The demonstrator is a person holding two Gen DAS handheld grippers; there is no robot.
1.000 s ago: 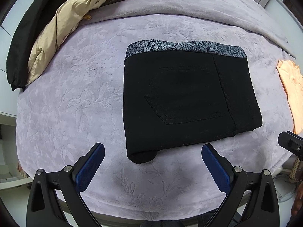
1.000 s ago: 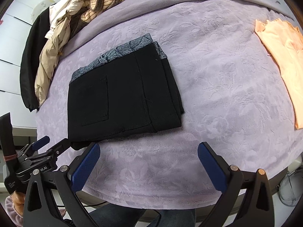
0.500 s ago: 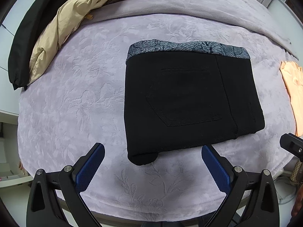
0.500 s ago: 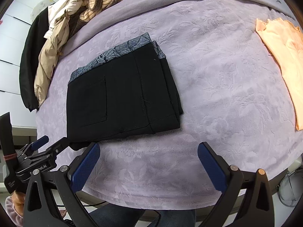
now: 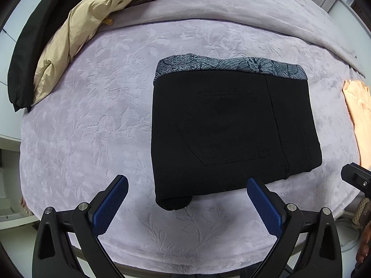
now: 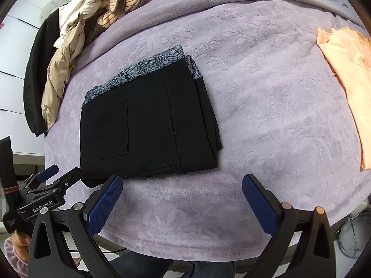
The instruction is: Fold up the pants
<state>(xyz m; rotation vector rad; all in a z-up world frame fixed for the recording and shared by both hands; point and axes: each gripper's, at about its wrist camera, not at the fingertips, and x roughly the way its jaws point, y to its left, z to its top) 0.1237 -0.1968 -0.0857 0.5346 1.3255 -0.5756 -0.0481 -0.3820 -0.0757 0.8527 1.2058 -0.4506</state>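
Note:
The black pants [image 5: 231, 129] lie folded into a compact rectangle on the lilac blanket [image 5: 92, 120], back pocket up, with a grey patterned lining strip showing along the far edge. They also show in the right wrist view [image 6: 146, 125]. My left gripper [image 5: 185, 199] is open and empty, hovering just in front of the pants' near edge. My right gripper [image 6: 182, 197] is open and empty, in front of the pants' near right corner. The left gripper also shows at the lower left of the right wrist view [image 6: 46, 185].
A pile of clothes with a beige jacket [image 5: 76, 34] and a black garment [image 5: 27, 53] lies at the far left. An orange cloth [image 6: 347, 78] lies at the right of the blanket. The bed's front edge runs just under both grippers.
Both grippers have drifted slightly; the pants sit a little lower and nearer in the views. The pants themselves have not moved. Both grippers stay open.

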